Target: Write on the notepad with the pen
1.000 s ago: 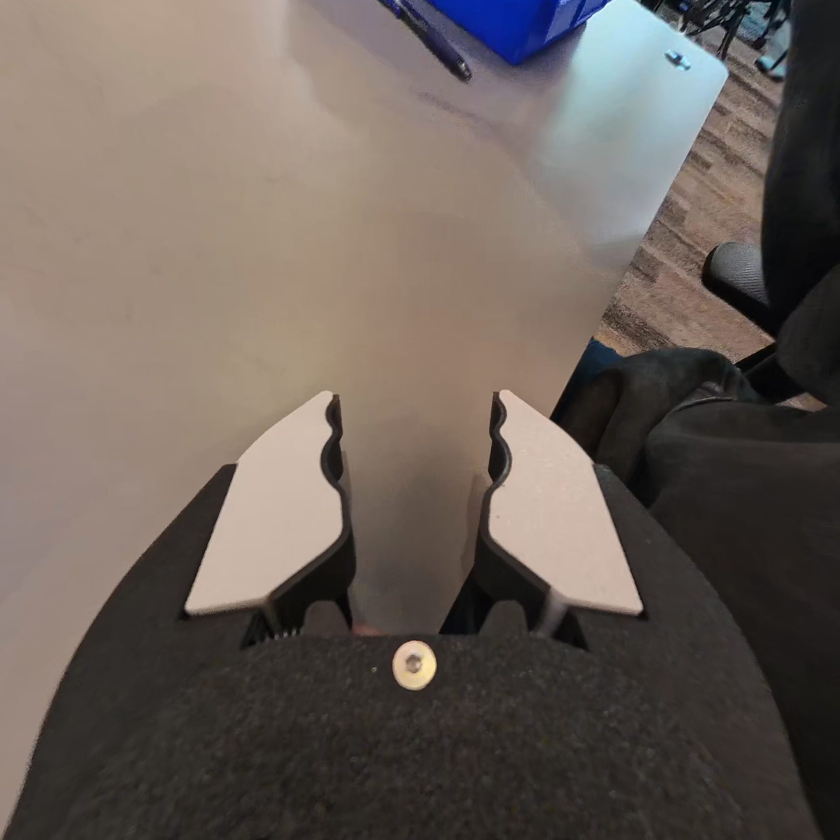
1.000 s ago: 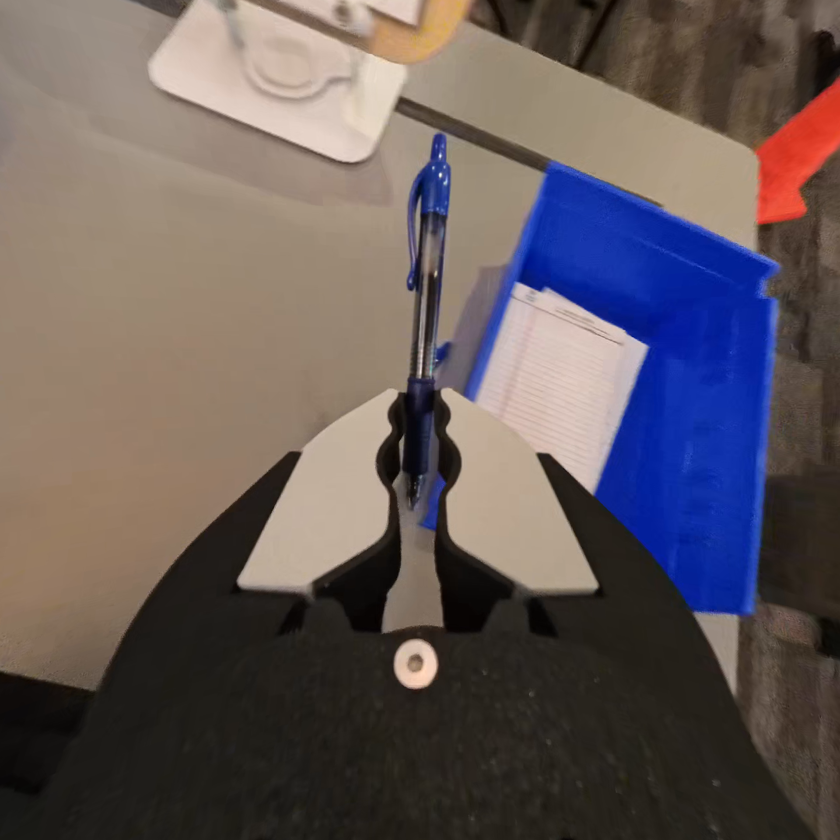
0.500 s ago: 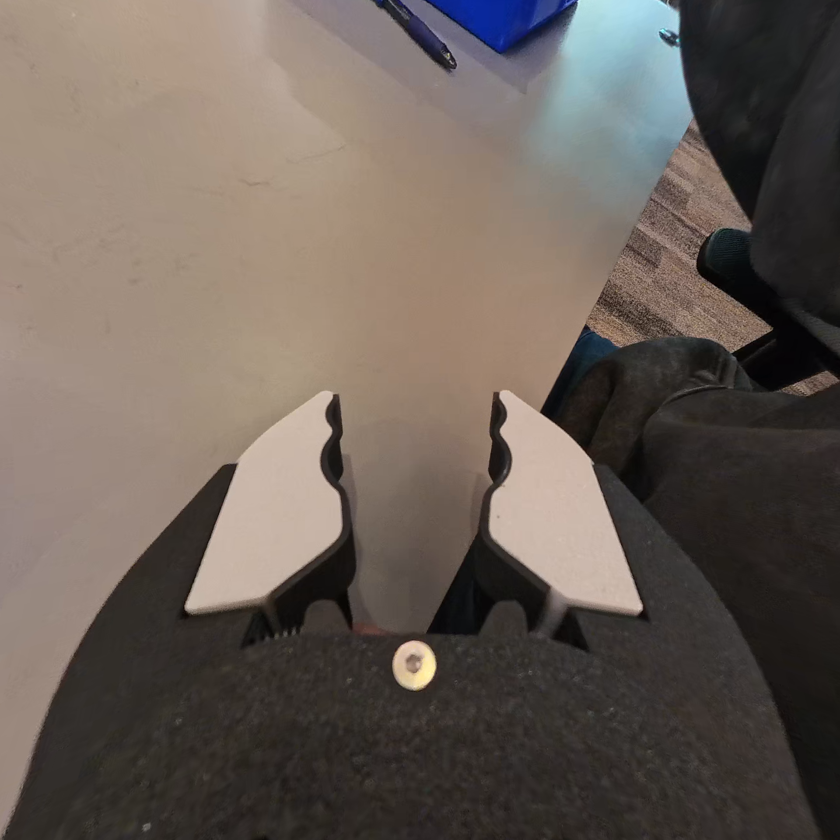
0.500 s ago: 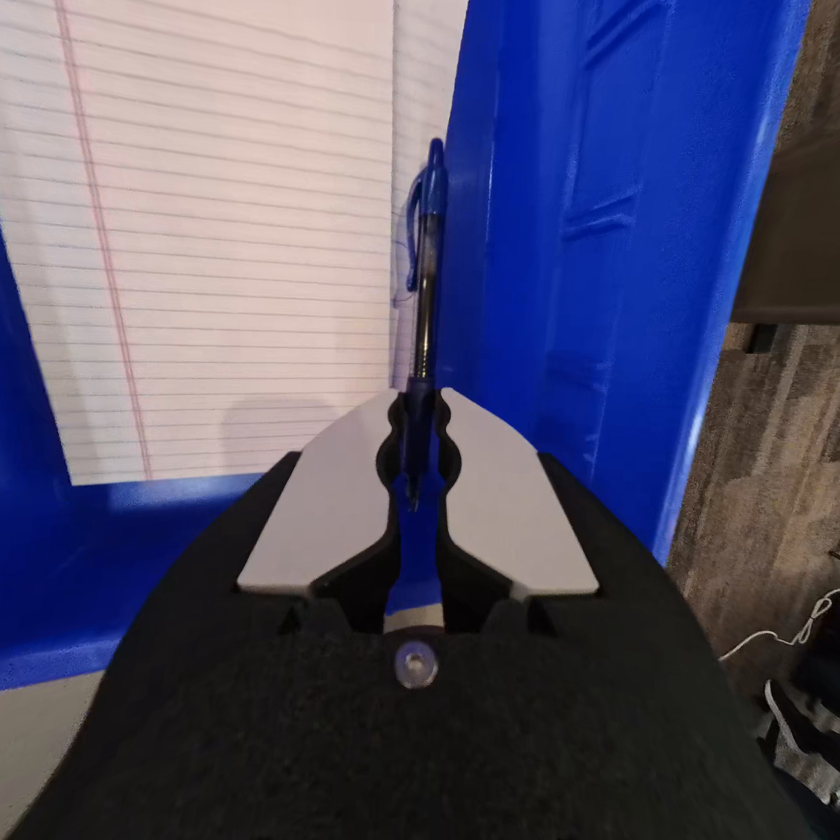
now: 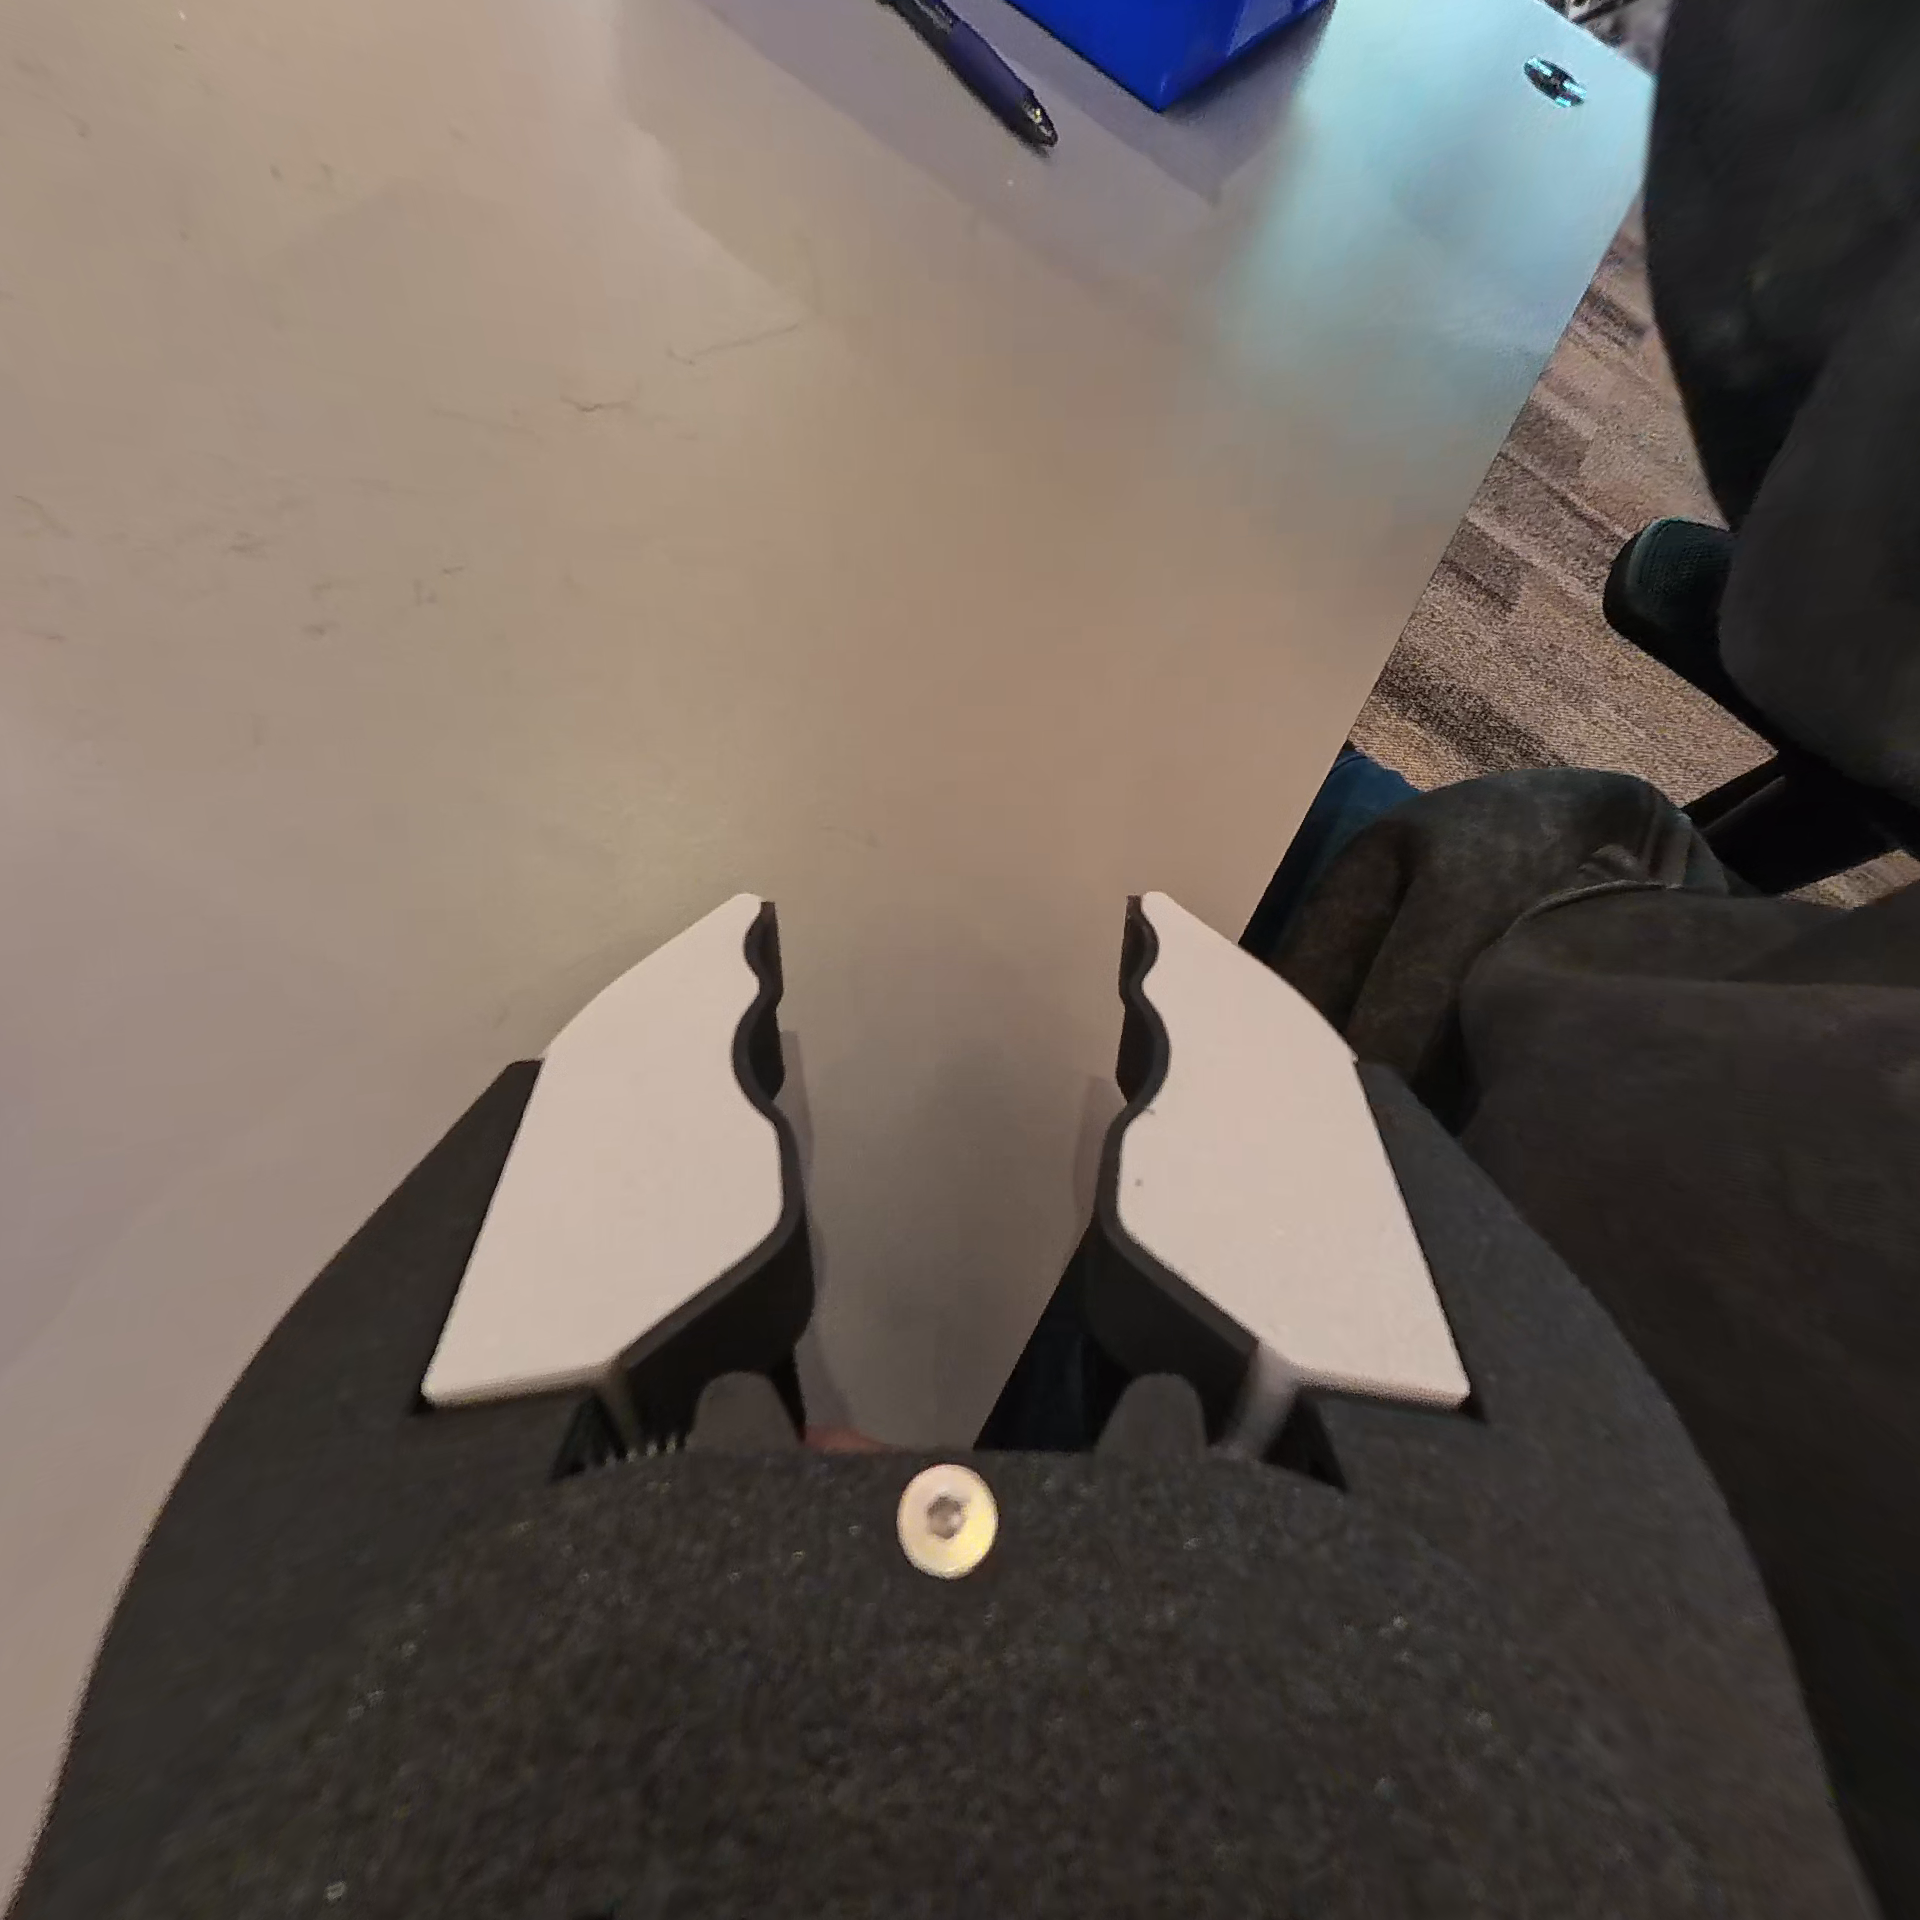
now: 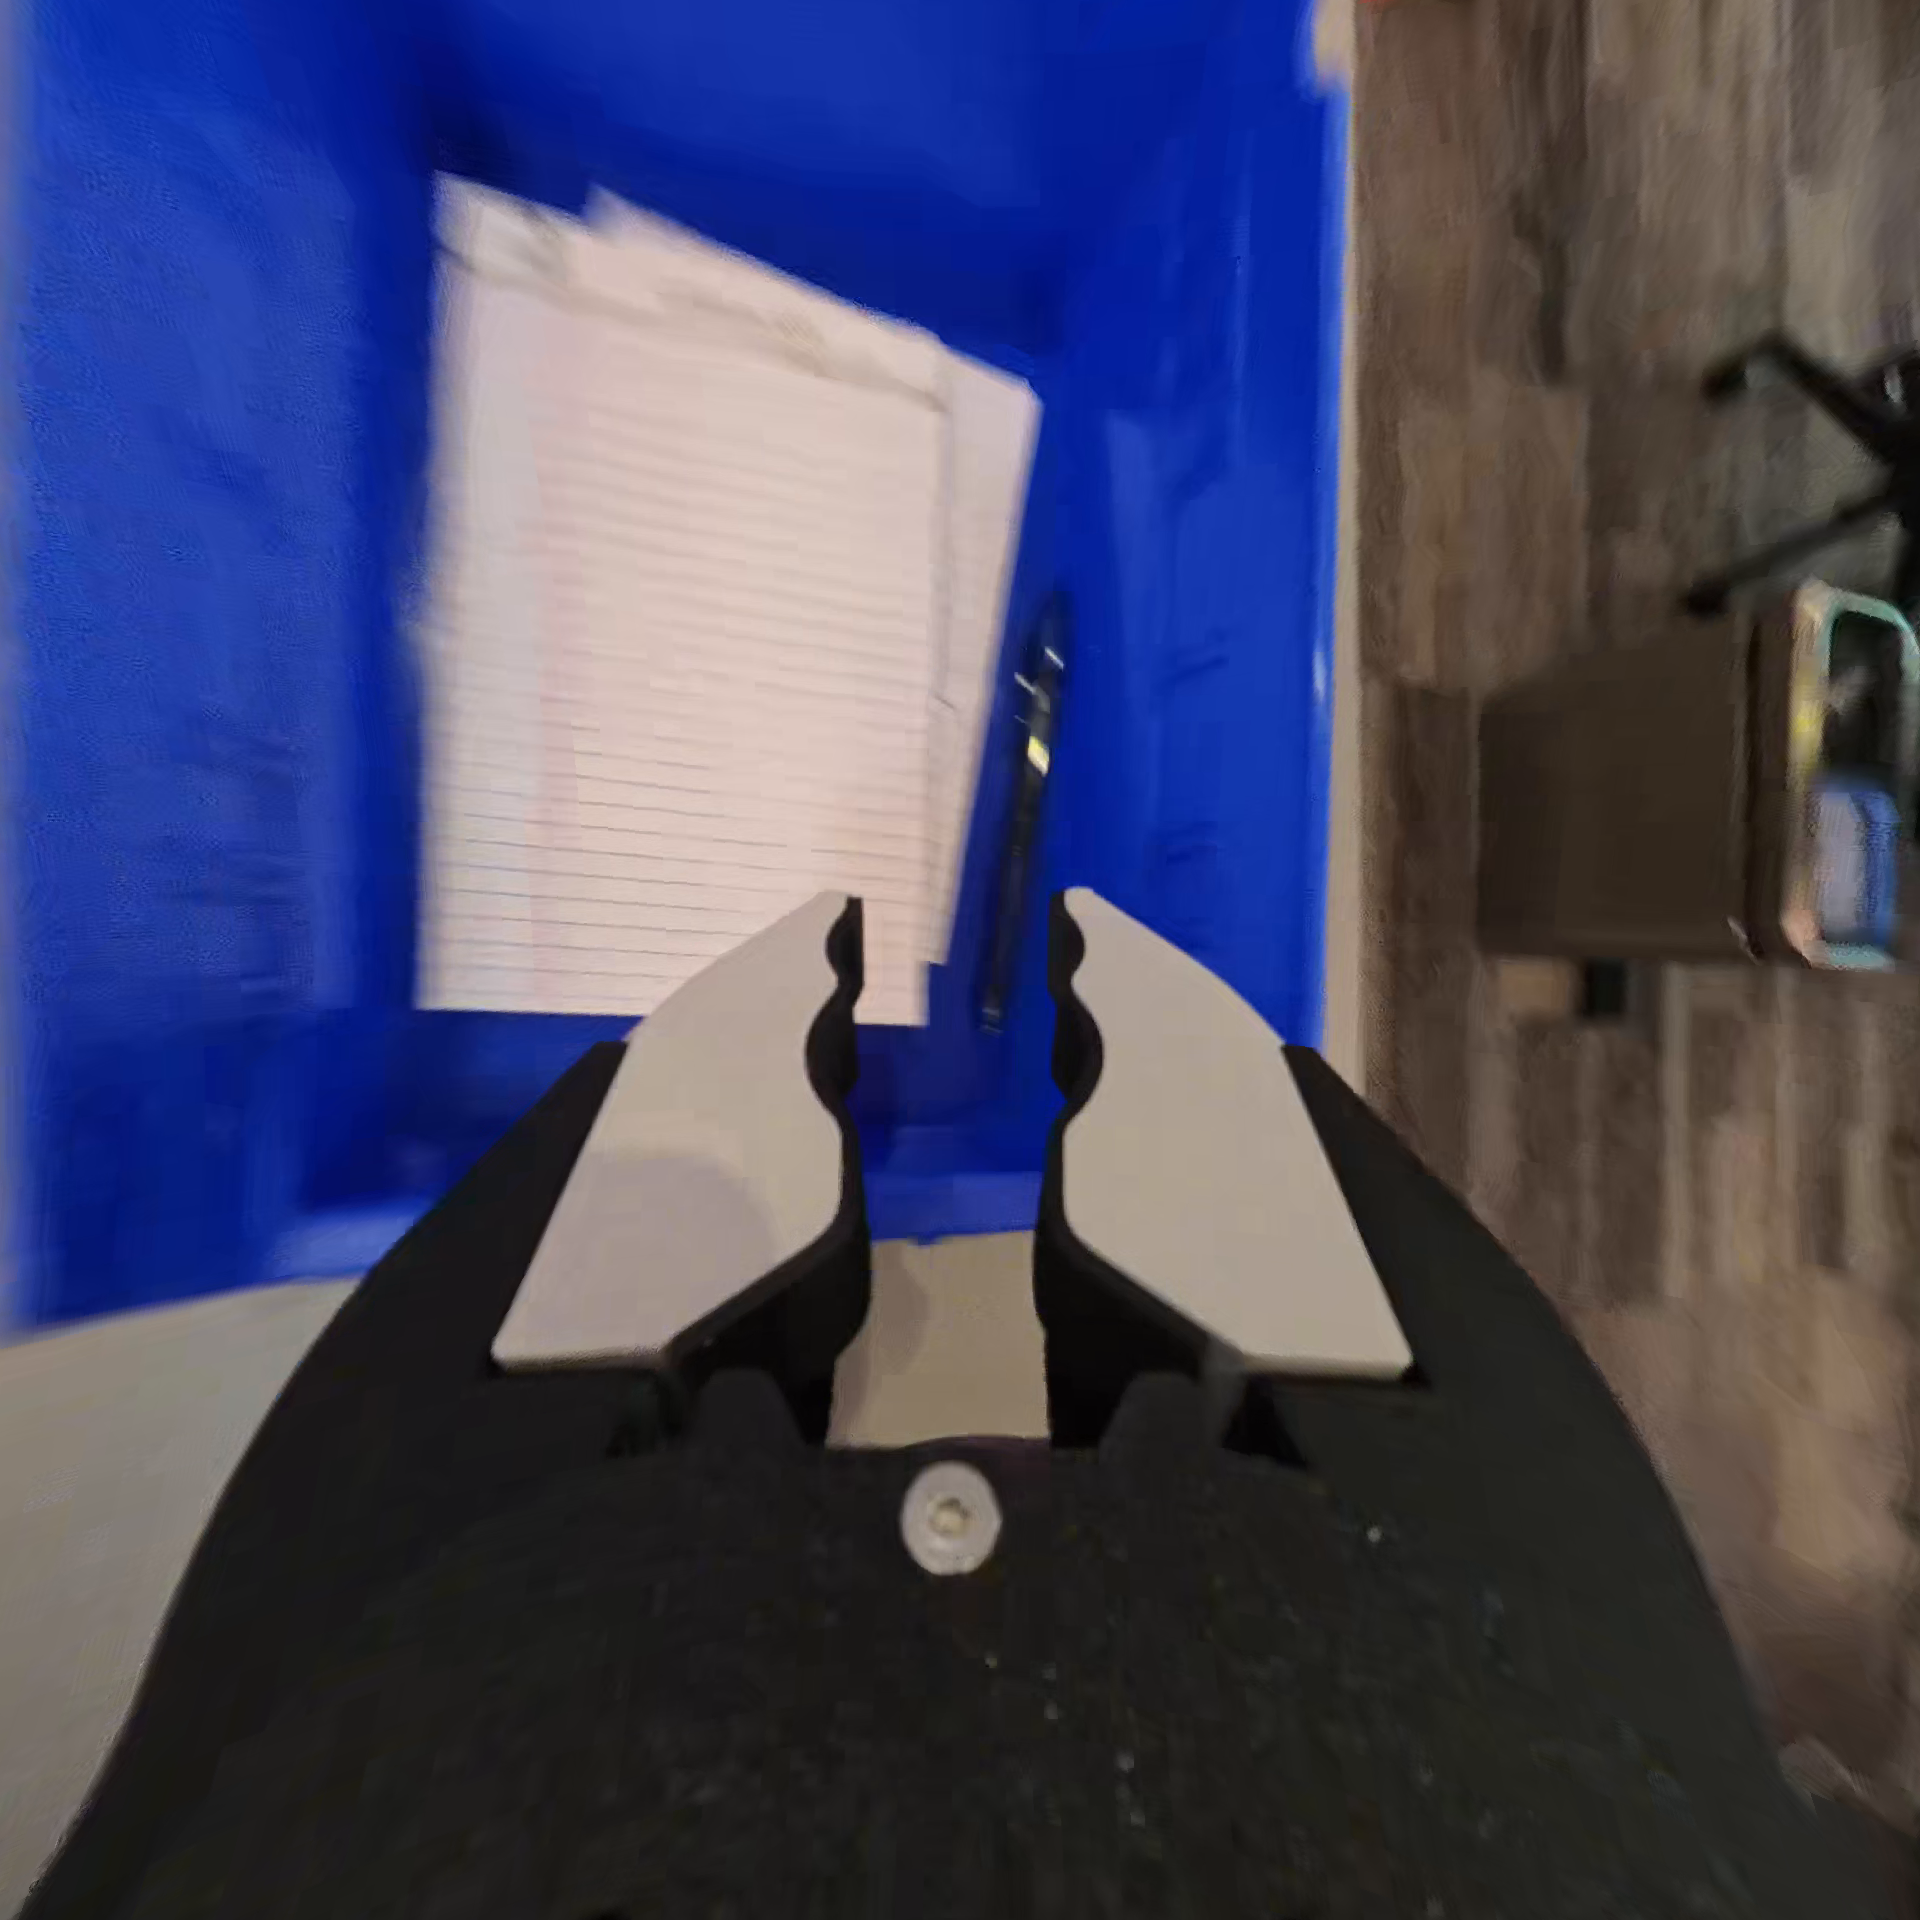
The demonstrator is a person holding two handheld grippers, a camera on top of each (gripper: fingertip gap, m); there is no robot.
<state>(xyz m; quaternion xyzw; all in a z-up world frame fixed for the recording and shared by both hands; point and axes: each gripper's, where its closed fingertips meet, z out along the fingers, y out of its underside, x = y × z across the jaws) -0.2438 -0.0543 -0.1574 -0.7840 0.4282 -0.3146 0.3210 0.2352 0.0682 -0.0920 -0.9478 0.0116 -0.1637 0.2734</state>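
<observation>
A white lined notepad (image 6: pixel 686 623) lies in a blue bin (image 6: pixel 208 623). A blue pen (image 6: pixel 1023 810) lies in the bin along the notepad's right edge. My right gripper (image 6: pixel 956 914) is open and empty, just above and in front of the bin, apart from the pen. The view is blurred. My left gripper (image 5: pixel 951 920) is open and empty over the bare grey table (image 5: pixel 520 520). Another dark blue pen (image 5: pixel 987 73) lies on the table at the far top of the left wrist view, next to the bin's corner (image 5: pixel 1174 42).
The table's right edge (image 5: pixel 1455 623) runs beside a person's dark clothing (image 5: pixel 1610 1039) and a black chair (image 5: pixel 1766 312). Carpet floor (image 6: pixel 1558 312) and a dark box (image 6: pixel 1621 800) lie to the right of the bin. The dark blue pen (image 5: pixel 987 73) lies some 20 centimetres from my right tips, 35 centimetres from my left tips.
My right gripper has opened and let go of the blue pen, which now lies in the bin beside the notepad; the gripper has drawn back. The left gripper has barely moved.
</observation>
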